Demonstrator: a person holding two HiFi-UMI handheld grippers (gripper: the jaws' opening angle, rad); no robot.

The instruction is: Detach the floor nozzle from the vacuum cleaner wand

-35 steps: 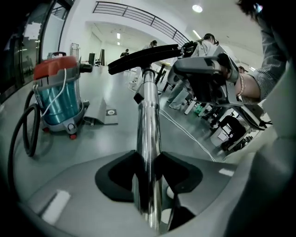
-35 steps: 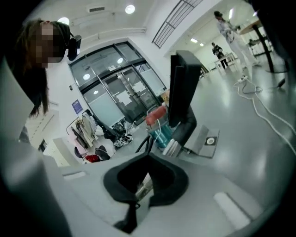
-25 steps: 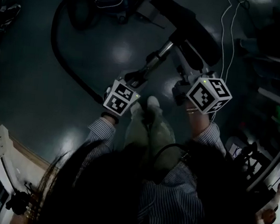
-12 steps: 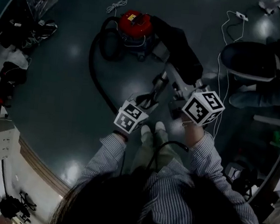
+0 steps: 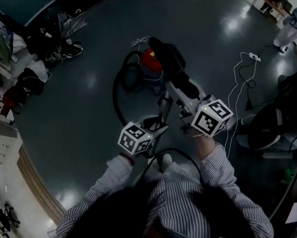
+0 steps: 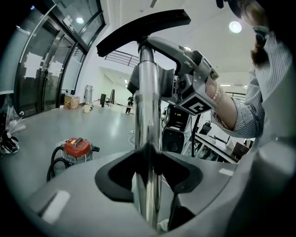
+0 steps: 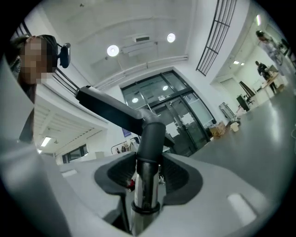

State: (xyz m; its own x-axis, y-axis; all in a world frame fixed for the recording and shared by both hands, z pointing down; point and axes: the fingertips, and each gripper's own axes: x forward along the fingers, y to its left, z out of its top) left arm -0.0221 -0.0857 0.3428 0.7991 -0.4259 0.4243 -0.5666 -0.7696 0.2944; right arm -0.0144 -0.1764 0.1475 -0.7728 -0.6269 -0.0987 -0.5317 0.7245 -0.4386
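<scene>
Wand (image 6: 147, 115) raised, left gripper (image 6: 148, 172) clamps it, right gripper (image 7: 147, 181) clamps floor nozzle (image 7: 111, 110)

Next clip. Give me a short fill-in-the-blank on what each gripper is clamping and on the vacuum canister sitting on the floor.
1. The left gripper is shut on the chrome ____.
2. The right gripper is shut at the base of the dark neck of the ____.
3. The canister standing on the floor is coloured ____.

Missing words: wand; floor nozzle; red.
</scene>
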